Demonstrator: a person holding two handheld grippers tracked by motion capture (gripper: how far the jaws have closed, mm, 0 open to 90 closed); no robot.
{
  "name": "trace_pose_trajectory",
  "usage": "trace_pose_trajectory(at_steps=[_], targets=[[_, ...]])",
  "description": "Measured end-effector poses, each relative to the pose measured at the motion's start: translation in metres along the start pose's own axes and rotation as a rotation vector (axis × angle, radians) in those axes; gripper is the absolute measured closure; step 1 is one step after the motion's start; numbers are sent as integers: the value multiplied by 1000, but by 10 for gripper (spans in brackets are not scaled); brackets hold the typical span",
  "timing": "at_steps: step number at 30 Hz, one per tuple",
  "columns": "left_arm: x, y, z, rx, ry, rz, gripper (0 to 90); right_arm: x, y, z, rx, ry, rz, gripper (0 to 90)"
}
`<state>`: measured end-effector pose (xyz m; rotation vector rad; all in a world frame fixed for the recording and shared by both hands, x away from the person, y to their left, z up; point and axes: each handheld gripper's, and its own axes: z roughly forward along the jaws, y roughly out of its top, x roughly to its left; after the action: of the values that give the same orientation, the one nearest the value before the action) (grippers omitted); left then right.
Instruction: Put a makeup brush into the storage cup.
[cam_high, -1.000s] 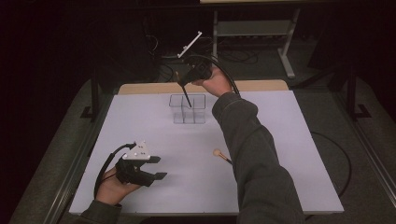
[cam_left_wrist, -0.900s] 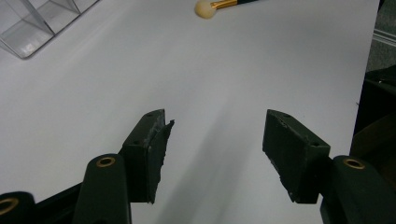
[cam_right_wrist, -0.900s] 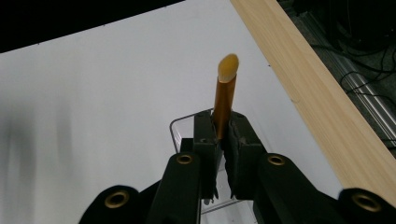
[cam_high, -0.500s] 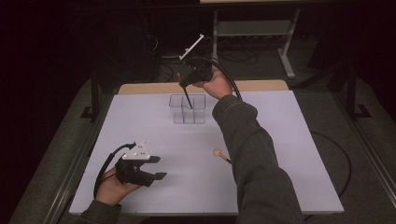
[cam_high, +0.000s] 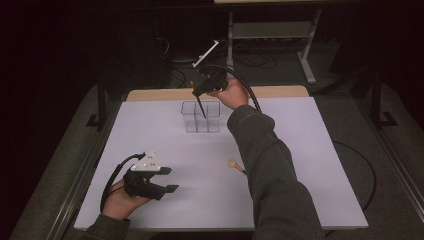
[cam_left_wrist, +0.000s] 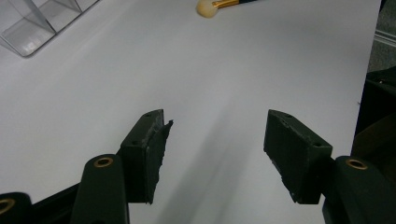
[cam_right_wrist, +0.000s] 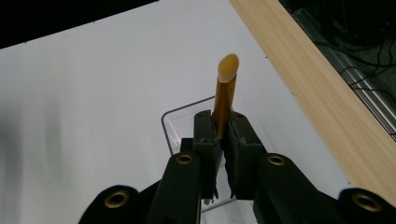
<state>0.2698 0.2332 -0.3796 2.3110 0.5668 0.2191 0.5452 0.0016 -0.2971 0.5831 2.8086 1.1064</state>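
A dark room surrounds a white table (cam_high: 300, 165) with a strip of pale wood (cam_high: 280, 92) along its far edge, and a grey metal rack (cam_high: 272, 31) stands on the floor behind it. Toward the far middle of the table sits a clear plastic organizer (cam_high: 201, 116), a small box of transparent walls split into compartments. The right gripper (cam_high: 200, 91) is held above it, tilted down, and its jaws are pressed tight on a makeup brush (cam_right_wrist: 224, 100). In the right gripper view the brush rises straight out from between the two jaw tips: a glossy amber-gold ferrule topped by a short, slanted tuft of cream bristles, with the organizer's rim just beyond and below the jaws. In the high view the brush's thin dark handle runs down from the jaws into the organizer, though which compartment it enters I cannot tell. The left gripper (cam_high: 165, 180) rests low at the near left of the table, well apart from the organizer, its jaws standing wide with nothing between them but bare table. A second brush (cam_left_wrist: 212, 5) lies flat on the table far ahead of those open jaws, its round cream head and gold collar showing, near the person's right sleeve (cam_high: 270, 170).
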Motion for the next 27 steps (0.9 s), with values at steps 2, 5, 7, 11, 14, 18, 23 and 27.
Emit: trace_pose_trajectory(at_steps=[2, 5, 7, 11, 14, 18, 23, 27], targets=[[0, 0, 0, -2, -1, 4, 381, 0, -2, 1, -3, -6, 1, 825], [2, 0, -1, 1, -5, 8, 374, 0, -5, 3, 2, -9, 9, 824], [1, 0, -1, 1, -5, 5, 373, 0, -7, 5, -1, -5, 16, 825], [1, 0, 0, -3, -6, -1, 372, 0, -10, 7, 4, -1, 14, 824], [1, 0, 1, -4, -9, -1, 369, 2, -11, 8, 0, -5, 18, 824], [1, 0, 1, 2, -10, 0, 367, 1, -16, 10, 3, -8, 21, 824], [1, 0, 2, 3, -11, 1, 367, 1, -21, 13, 2, -6, 27, 823], [1, 0, 3, 3, -11, 1, 367, 2, -21, 16, 7, -8, 17, 823]])
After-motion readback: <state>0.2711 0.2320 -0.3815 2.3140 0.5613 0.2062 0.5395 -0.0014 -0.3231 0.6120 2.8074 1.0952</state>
